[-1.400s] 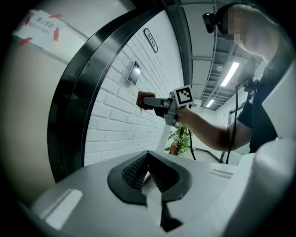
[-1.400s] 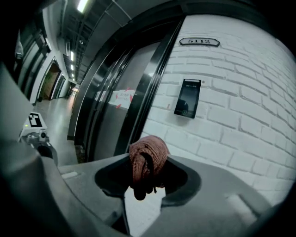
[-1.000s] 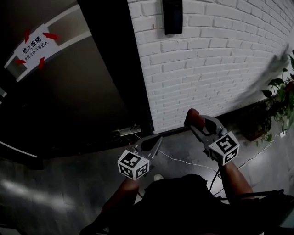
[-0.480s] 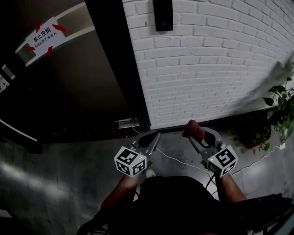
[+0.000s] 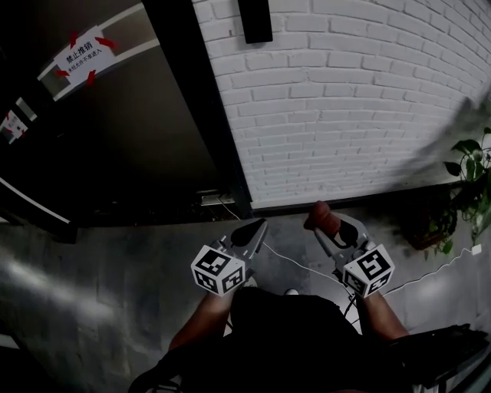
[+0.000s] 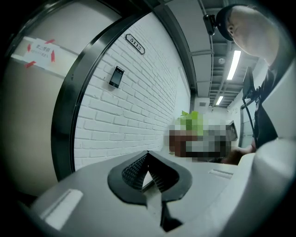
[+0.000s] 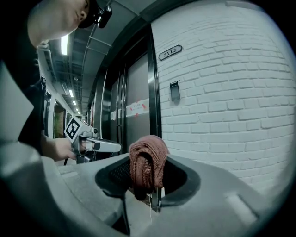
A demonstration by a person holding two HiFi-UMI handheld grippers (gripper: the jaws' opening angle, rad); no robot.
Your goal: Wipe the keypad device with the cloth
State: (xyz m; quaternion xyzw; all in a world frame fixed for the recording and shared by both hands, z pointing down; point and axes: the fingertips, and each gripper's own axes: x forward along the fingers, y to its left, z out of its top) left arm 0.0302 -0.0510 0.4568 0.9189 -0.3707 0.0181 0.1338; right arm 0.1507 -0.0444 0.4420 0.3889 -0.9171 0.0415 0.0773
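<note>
Right gripper (image 5: 336, 224) sits lower right of centre in the head view, jaws clamped on a bunched reddish-brown cloth (image 5: 323, 216). In its own view we see the cloth draped over the jaw tips, with a fold hanging down between them. Left gripper (image 5: 255, 229) is just to its left, lower centre, jaws pressed together with nothing between them.

Keypad device (image 5: 255, 19) is a black panel mounted on the white brick wall (image 5: 345, 100). It's at the top edge of the head view, well apart from both grippers and the cloth. In the right gripper view we see it below a number plate (image 7: 169, 52) reading 5112.

Dark door (image 5: 130, 138) fills the left of the frame, with a white sign (image 5: 79, 56) with red arrows at upper left. Potted plant (image 5: 469, 173) at the right edge. Thin white cable (image 5: 295, 263) crosses between the two grippers.
</note>
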